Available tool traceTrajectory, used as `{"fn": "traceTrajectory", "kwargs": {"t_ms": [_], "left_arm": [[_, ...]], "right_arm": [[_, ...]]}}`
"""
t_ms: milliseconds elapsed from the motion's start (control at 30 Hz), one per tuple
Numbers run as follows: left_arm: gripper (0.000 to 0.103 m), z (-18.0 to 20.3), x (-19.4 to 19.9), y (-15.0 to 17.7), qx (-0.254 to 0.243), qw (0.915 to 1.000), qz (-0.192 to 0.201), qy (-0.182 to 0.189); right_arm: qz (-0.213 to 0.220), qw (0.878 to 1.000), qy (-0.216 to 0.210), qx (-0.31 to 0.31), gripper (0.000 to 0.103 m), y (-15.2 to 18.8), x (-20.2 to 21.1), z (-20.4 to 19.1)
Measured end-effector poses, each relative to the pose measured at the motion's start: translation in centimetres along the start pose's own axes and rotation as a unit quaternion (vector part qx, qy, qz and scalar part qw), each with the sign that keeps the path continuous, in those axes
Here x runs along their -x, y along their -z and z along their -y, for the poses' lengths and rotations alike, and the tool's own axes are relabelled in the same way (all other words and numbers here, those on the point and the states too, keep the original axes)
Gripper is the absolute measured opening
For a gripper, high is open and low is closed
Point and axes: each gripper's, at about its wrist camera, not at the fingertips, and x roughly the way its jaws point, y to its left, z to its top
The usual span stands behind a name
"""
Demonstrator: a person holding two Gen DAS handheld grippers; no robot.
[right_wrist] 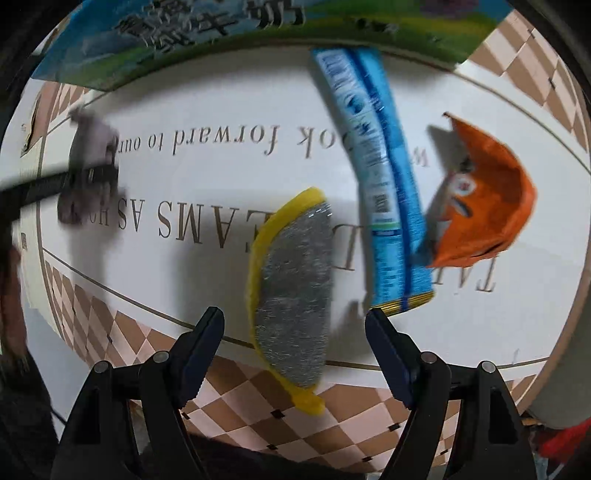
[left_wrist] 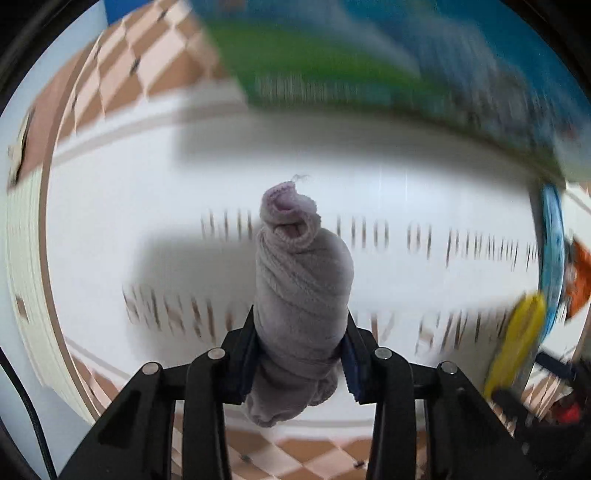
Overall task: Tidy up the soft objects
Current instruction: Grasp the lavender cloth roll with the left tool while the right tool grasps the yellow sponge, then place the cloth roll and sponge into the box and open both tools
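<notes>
Left gripper [left_wrist: 301, 354]: jaws pinching a rolled grey sock [left_wrist: 301, 291], held above the white mat [left_wrist: 110, 221] near its left edge. Left view motion-blurred.

Right gripper [right_wrist: 295, 350]: jaws spread, nothing between the pads, poised at the mat's near edge over a yellow-rimmed scrubber [right_wrist: 295, 295]. Blue tube [right_wrist: 384, 192] beside it on the right, touching an orange plush [right_wrist: 487, 206]. Green-blue box [right_wrist: 258, 29] at the far edge.

white mat [right_wrist: 221, 92]: upside-down "forward to", "ok", large capitals "EAMS AS" | green-blue box [right_wrist: 221, 22]: Chinese characters, unreadable | blue packet [right_wrist: 384, 184]: fine print, unreadable | left wrist view: print blurred
</notes>
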Motion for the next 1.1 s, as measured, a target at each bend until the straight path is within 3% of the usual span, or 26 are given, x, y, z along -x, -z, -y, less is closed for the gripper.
{"fn": "traceTrajectory", "kwargs": {"t_ms": [100, 167, 200, 233, 333, 400, 567, 700, 833, 967, 1100], "left_arm": [[0.035, -0.1, -0.8, 2.9, 0.023, 0.9997, -0.002, 0.011], [0.034, -0.2, -1.1, 4.1, 0.041, 0.9989, -0.006, 0.024], [0.034, -0.3, -1.2, 4.3, 0.048, 0.9985, -0.006, 0.027], [0.034, -0.3, -1.3, 4.6, 0.053, 0.9982, -0.005, 0.029], [0.032, -0.5, -1.1, 5.3, 0.063, 0.9972, -0.006, 0.04], [0.032, -0.1, 0.9, 6.0, 0.06, 0.9967, 0.009, 0.055], [0.032, -0.1, 8.9, 6.3, 0.041, 0.9919, 0.074, 0.094], [0.032, 0.5, 16.0, 2.1, 0.021, 0.985, 0.121, 0.121], [0.032, 0.2, 18.8, -5.5, -0.001, 0.9848, 0.111, 0.134], [0.033, 0.4, 17.5, -13.1, -0.007, 0.9915, 0.056, 0.117], [0.033, 1.0, 15.5, -16.7, -0.007, 0.9951, 0.009, 0.098]], "right_arm": [[-0.005, 1.0, 0.006, -0.011, 0.08, -0.8, -1.3, -0.3], [-0.006, 1.0, 0.011, -0.022, 0.073, -1.5, -2.0, -0.8], [-0.007, 0.999, 0.017, -0.026, 0.059, -2.0, -2.3, -0.7], [-0.008, 0.999, 0.024, -0.031, 0.053, -2.2, -2.6, -0.6], [0.006, 0.999, 0.04, -0.03, 0.05, -2.1, -2.9, -2.0], [0.011, 0.999, 0.043, -0.031, 0.049, -2.0, -2.2, -2.3], [0.059, 0.998, -0.01, -0.017, 0.049, -0.7, 4.7, -3.1], [0.114, 0.991, -0.063, -0.006, 0.049, -1.0, 12.5, -3.3], [0.158, 0.981, -0.109, 0.001, 0.049, -4.6, 18.8, -4.0], [0.172, 0.977, -0.129, -0.005, 0.049, -10.5, 19.5, -5.7], [0.149, 0.978, -0.148, -0.02, 0.049, -15.9, 17.2, -6.6]]}}
